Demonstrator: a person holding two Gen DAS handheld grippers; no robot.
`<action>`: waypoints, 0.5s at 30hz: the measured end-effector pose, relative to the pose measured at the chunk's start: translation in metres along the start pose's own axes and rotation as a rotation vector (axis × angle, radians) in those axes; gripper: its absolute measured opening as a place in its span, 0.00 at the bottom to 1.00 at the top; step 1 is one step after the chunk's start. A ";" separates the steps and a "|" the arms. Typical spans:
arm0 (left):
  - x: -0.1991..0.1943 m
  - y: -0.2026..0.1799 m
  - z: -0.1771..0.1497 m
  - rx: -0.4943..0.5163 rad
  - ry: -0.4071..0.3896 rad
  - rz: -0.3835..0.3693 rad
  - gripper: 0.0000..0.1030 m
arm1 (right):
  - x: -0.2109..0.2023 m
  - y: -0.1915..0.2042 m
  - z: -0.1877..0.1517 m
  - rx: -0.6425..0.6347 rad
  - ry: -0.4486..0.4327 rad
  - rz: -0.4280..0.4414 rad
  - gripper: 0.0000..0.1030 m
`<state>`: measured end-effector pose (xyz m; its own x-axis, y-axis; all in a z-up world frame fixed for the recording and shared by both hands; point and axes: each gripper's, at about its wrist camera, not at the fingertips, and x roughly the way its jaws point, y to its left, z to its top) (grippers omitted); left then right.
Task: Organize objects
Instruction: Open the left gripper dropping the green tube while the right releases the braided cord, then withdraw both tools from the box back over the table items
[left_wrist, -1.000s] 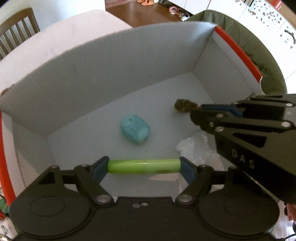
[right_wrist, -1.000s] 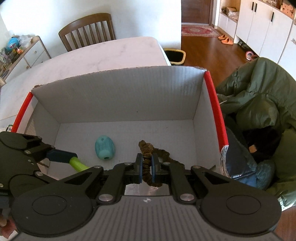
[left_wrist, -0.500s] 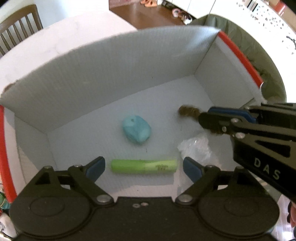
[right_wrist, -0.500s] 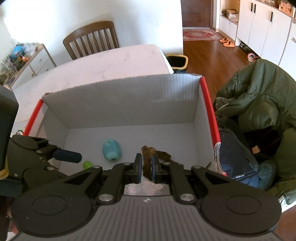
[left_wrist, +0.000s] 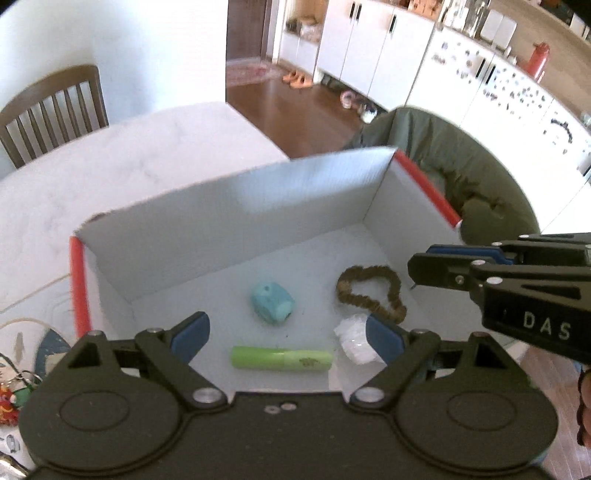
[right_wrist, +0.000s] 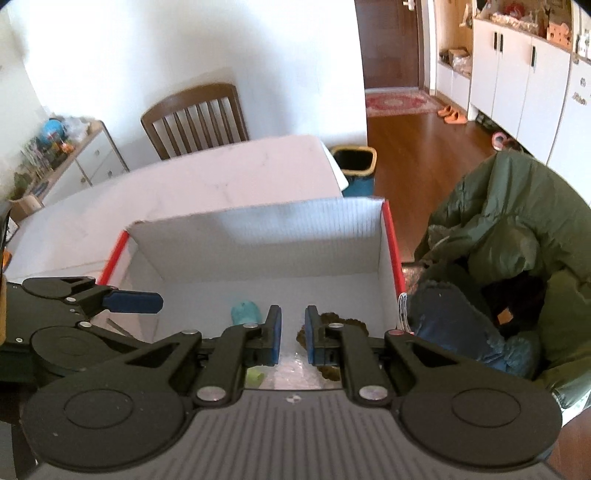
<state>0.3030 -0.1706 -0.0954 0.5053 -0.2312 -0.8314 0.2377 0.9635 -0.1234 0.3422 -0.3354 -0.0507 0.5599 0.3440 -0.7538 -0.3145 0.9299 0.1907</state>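
Observation:
A white corrugated box (left_wrist: 229, 221) with red edge strips holds a green tube (left_wrist: 280, 358), a teal rounded object (left_wrist: 272, 303), a brown scrunchie (left_wrist: 371, 291) and a crumpled clear wrapper (left_wrist: 354, 338). My left gripper (left_wrist: 286, 332) hovers open above the box's near side, over the green tube and empty. My right gripper (right_wrist: 293, 334) is open a little with nothing between its fingers, raised above the box (right_wrist: 258, 243); the scrunchie (right_wrist: 332, 321) and teal object (right_wrist: 245, 312) lie below it. In the left wrist view the right gripper (left_wrist: 436, 264) enters from the right.
The box stands on a white marble table (left_wrist: 122, 166). A green jacket (right_wrist: 498, 229) drapes over a seat at the right. A wooden chair (right_wrist: 195, 118) stands beyond the table. Small trinkets (left_wrist: 11, 391) lie on the table left of the box.
My left gripper opened and dropped the green tube into the box, then rose. My right gripper released the scrunchie onto the box floor and lifted away.

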 end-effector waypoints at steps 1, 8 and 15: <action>-0.007 -0.001 0.002 -0.001 -0.016 -0.006 0.88 | -0.005 0.002 0.000 -0.002 -0.011 0.006 0.12; -0.051 0.000 -0.004 0.012 -0.122 -0.005 0.88 | -0.038 0.019 -0.003 -0.026 -0.082 0.018 0.12; -0.079 0.002 -0.011 0.017 -0.209 0.002 0.88 | -0.063 0.034 -0.010 -0.040 -0.123 0.027 0.12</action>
<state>0.2540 -0.1492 -0.0357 0.6667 -0.2538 -0.7008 0.2494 0.9620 -0.1112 0.2889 -0.3268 -0.0033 0.6401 0.3846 -0.6651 -0.3597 0.9149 0.1829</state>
